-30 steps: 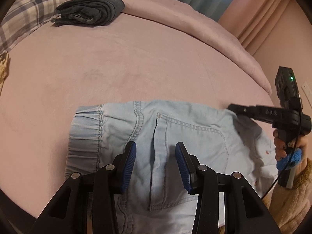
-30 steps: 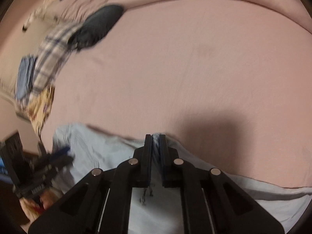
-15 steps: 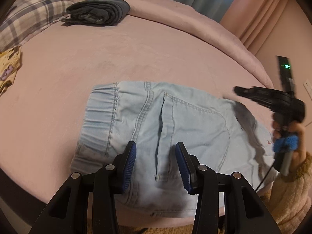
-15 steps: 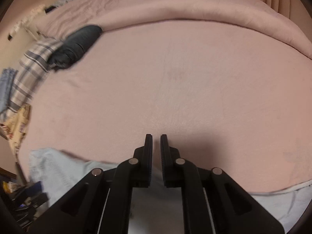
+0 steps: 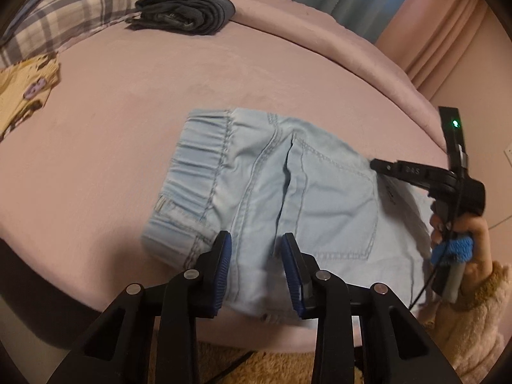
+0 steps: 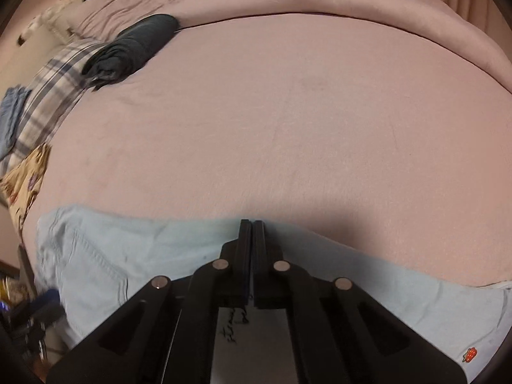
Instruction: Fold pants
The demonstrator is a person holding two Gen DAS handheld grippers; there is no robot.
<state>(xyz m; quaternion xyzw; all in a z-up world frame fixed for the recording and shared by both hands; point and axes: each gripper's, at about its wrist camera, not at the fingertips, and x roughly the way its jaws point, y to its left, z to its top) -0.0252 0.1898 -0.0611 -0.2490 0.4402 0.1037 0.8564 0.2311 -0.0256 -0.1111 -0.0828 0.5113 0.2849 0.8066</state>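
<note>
Light blue denim pants (image 5: 288, 188) lie folded on the pink bed, elastic waistband to the left and back pocket up. My left gripper (image 5: 256, 257) is open and empty, its blue pads just above the near edge of the pants. My right gripper (image 6: 252, 224) is shut, its tips at the far edge of the pants (image 6: 128, 256). I cannot tell whether cloth is pinched between them. It also shows in the left wrist view (image 5: 377, 164), at the right side of the pants.
A rolled dark garment (image 5: 185, 12) lies at the far side of the bed (image 5: 128, 96). A plaid cloth (image 5: 64, 12) and a yellow patterned cloth (image 5: 22, 92) lie at the left. The bed's front edge is just below my left gripper.
My left gripper has pulled back toward the bed's near edge, still open. My right gripper has swung toward the bed's far side and come down again at the pants' edge.
</note>
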